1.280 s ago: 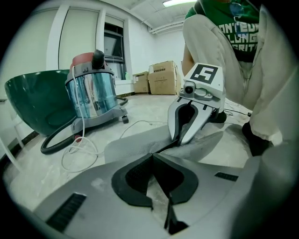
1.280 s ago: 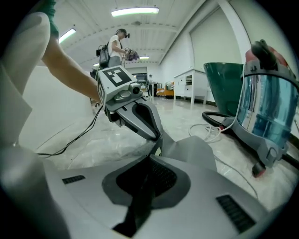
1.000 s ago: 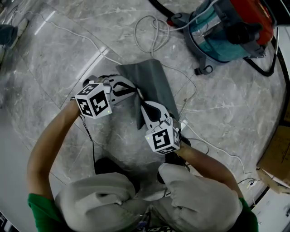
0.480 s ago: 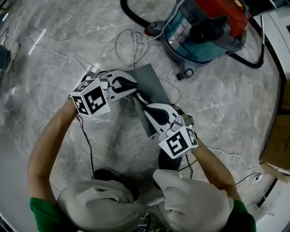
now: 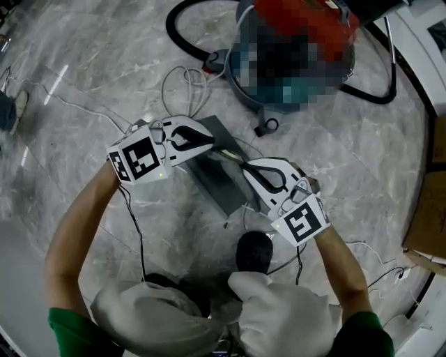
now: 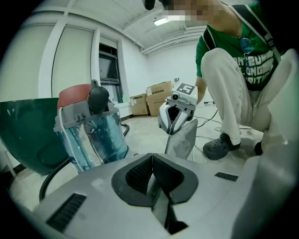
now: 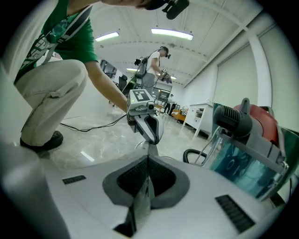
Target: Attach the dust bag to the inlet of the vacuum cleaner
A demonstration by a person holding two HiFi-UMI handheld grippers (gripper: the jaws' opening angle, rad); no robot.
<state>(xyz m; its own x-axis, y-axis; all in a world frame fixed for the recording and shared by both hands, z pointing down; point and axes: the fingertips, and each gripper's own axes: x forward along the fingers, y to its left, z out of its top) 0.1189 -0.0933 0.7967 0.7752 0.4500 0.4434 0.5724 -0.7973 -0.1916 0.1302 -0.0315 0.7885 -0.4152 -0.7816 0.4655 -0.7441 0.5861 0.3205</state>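
You are squatting on a shiny stone floor (image 5: 83,70). The vacuum cleaner (image 6: 93,135) stands on it just ahead of you, out past both your grippers. It has a see-through blue tub and a red top. Its black hose (image 5: 188,17) loops on the floor beside it, and a thin white cable (image 5: 185,84) lies between it and you.

The grey dust bag (image 5: 216,178) is up off the floor, near the vacuum cleaner but not touching it. You hold it by its top edge and it hangs down flat between your hands.

Your left gripper (image 5: 211,141) is squeezed tight on one end of that edge. Its own view shows the thin grey cloth pinched between the jaws with no gap. Your right gripper (image 5: 245,165) is squeezed tight on the other end the same way. The two tips sit close together, nose to nose.

I think you are at the carrying step. The bag is picked up but not yet on the machine.

Next you need to bring the bag over to the vacuum cleaner and find its inlet. I cannot see the inlet in any view. You will need to line up the bag's opening with it and push it on. Keep both grips firm, because the cloth is thin and floppy.
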